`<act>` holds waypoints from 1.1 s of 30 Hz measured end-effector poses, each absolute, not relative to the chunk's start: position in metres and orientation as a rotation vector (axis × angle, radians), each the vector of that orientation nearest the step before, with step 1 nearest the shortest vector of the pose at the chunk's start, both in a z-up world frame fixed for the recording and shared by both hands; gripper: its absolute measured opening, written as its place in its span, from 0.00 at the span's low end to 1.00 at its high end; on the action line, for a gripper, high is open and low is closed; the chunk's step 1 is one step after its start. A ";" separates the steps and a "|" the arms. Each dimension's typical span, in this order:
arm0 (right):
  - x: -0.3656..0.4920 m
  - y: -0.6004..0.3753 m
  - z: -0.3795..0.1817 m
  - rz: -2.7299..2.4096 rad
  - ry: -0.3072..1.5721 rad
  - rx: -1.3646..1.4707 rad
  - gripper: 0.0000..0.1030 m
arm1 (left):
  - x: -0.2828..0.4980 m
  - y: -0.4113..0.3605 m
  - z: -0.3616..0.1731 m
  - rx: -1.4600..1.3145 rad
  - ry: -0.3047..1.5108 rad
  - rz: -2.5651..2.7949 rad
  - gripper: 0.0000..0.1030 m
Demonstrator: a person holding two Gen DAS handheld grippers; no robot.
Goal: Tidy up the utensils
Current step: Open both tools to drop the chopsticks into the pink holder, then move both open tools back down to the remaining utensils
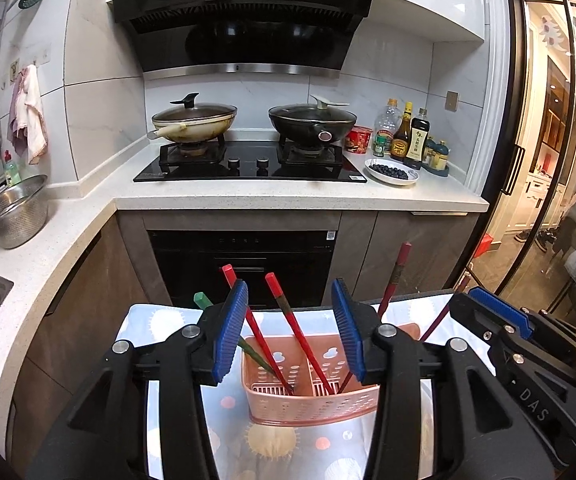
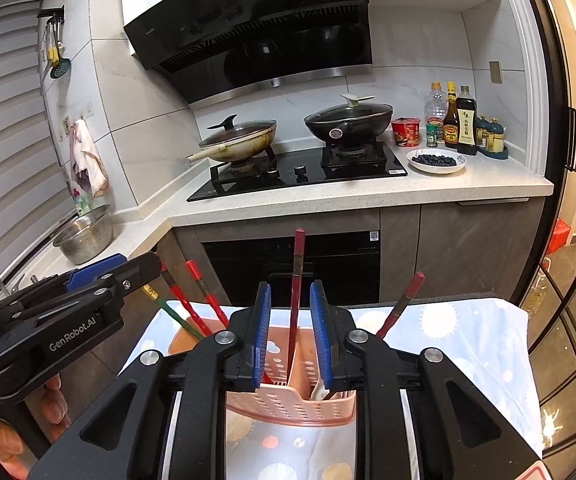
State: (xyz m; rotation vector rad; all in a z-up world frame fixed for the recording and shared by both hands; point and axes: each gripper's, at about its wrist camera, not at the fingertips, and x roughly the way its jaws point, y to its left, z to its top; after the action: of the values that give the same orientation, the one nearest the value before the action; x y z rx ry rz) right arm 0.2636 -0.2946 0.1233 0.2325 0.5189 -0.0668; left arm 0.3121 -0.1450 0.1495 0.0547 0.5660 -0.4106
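Note:
A pink perforated utensil basket [image 1: 312, 404] stands on a small table with a patterned cloth [image 1: 175, 316]. It also shows in the right wrist view [image 2: 296, 404]. Red chopsticks [image 1: 300, 332] and a green one [image 1: 203, 300] lean in its compartments. My left gripper [image 1: 290, 336] is open, its blue pads either side of the red chopsticks without touching. My right gripper [image 2: 290, 332] is open around an upright dark red chopstick [image 2: 296, 280], with gaps on both sides. Another dark red chopstick [image 2: 402, 304] leans right. A white spoon [image 2: 320, 390] lies in the right compartment.
Beyond the table is an L-shaped counter [image 1: 271, 194] with a gas hob [image 1: 247, 164], two lidded woks, sauce bottles [image 1: 408, 136] and a plate of blueberries [image 1: 391, 172]. A steel colander [image 1: 15, 212] sits on the left counter. A glass door [image 1: 560, 160] is on the right.

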 end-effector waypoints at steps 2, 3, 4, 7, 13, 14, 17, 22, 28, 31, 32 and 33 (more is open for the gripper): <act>0.260 -0.293 0.125 -0.064 0.516 0.231 0.20 | 0.309 -0.143 0.150 0.056 0.564 -0.412 0.40; 0.257 -0.293 0.126 -0.063 0.513 0.232 0.20 | 0.309 -0.143 0.150 0.058 0.563 -0.413 0.40; 0.255 -0.292 0.126 -0.061 0.512 0.231 0.20 | 0.307 -0.142 0.151 0.058 0.561 -0.413 0.40; 0.248 -0.289 0.128 -0.055 0.511 0.232 0.20 | 0.300 -0.139 0.152 0.059 0.554 -0.415 0.40; 0.227 -0.281 0.126 -0.040 0.512 0.225 0.20 | 0.283 -0.132 0.153 0.066 0.543 -0.418 0.40; 0.223 -0.278 0.126 -0.039 0.510 0.220 0.20 | 0.280 -0.131 0.152 0.068 0.543 -0.419 0.40; 0.209 -0.270 0.124 -0.043 0.505 0.192 0.20 | 0.269 -0.125 0.150 0.072 0.546 -0.419 0.40; 0.183 -0.262 0.117 -0.042 0.510 0.180 0.20 | 0.247 -0.113 0.143 0.075 0.549 -0.422 0.40; 0.151 -0.257 0.102 -0.041 0.534 0.195 0.20 | 0.216 -0.097 0.126 0.075 0.573 -0.426 0.40; 0.132 -0.254 0.090 -0.040 0.554 0.202 0.20 | 0.196 -0.091 0.113 0.086 0.590 -0.432 0.40; 0.125 -0.253 0.085 -0.044 0.562 0.199 0.20 | 0.189 -0.089 0.108 0.088 0.596 -0.436 0.41; 0.119 -0.252 0.080 -0.049 0.567 0.197 0.20 | 0.184 -0.087 0.103 0.089 0.604 -0.438 0.41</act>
State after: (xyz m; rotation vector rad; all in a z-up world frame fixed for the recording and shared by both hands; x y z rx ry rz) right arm 0.1188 -0.2519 0.0805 0.1966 0.5671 -0.0490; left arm 0.1836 -0.0869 0.1033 0.0887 0.6038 -0.4383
